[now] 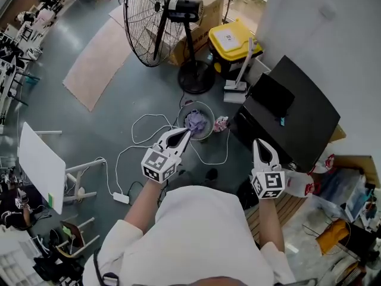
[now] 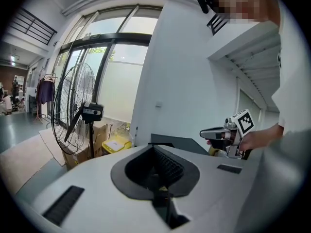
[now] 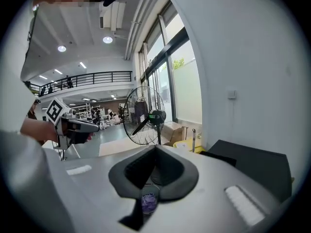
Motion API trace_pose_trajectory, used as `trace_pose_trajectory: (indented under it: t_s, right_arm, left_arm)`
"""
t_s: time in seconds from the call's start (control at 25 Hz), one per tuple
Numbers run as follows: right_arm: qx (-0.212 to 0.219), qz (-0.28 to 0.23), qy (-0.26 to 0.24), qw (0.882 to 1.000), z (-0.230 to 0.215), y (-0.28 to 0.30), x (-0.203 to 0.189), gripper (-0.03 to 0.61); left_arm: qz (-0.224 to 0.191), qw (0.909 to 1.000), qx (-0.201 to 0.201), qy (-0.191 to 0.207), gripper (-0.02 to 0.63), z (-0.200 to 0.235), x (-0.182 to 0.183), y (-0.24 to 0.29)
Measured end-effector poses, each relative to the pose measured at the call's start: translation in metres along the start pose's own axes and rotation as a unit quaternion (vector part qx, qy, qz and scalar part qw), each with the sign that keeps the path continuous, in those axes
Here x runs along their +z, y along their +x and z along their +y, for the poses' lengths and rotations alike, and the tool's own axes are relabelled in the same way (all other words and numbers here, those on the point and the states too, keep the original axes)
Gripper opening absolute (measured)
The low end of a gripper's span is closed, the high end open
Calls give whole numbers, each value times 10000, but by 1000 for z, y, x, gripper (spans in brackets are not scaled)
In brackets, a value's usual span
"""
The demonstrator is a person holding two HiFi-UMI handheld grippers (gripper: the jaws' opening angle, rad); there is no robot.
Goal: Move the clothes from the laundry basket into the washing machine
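Clothes (image 1: 196,121): purple-grey heap lying in laundry basket (image 1: 180,113) on the floor, none carried. One small pinkish scrap (image 1: 221,123) lies on the floor just beside the basket, at its three o'clock, probably spilled laundry.

Washing machine (image 1: 297,115): dark-topped, against the wall, near the basket and also toward its three o'clock. Whether its lid is up cannot be told from the head view.

Left gripper (image 1: 183,134): jaws together, nothing between them. The tips aim at twelve o'clock and sit just short of the basket rim in the head view.

Right gripper (image 1: 260,143): jaws likewise closed and empty, held by the machine's near corner. Its own view looks past the closed tips down onto the purple heap.

Both tools point forward and slightly down, likely lined up for a reach into the basket. The load is soft and bunched, so one pinch may lift several pieces. The jaws must part before any grab.
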State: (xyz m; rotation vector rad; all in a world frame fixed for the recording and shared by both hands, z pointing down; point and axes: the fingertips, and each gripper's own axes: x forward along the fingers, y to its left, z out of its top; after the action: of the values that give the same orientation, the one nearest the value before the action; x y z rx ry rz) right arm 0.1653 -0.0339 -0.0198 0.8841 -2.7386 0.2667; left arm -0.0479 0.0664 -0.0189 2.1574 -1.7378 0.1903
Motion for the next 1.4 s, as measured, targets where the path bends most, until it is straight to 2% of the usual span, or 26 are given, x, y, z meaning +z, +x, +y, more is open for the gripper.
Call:
trace_pose_trajectory:
  t_s: [0.16, 0.52, 0.68, 0.96, 1.24, 1.4]
  right_arm:
    - [-182, 36, 190, 9996, 4, 10, -4, 11]
    - [-618, 147, 217, 9977, 31, 37, -13, 11]
    - [-615, 326, 54, 9976, 45, 50, -22, 11]
    - [-572, 608, 97, 9965, 53, 76, -46, 11]
    - [-454, 804, 120, 9957, 53, 107, -73, 11]
    - [-356, 940, 126, 9949, 51, 122, -96, 11]
  left_arm:
    - [41, 9999, -108, 62, 6, 18, 1, 4]
    - [-46, 9986, -328, 424, 6, 64, 2, 2]
    - [186, 9982, -471, 313, 6, 83, -16, 4]
    - [395, 9974, -579, 139, 6, 101, -45, 17]
    - [442, 9982, -383, -110, 6, 120, -76, 35]
    - [569, 9975, -266, -312, 6, 126, -108, 42]
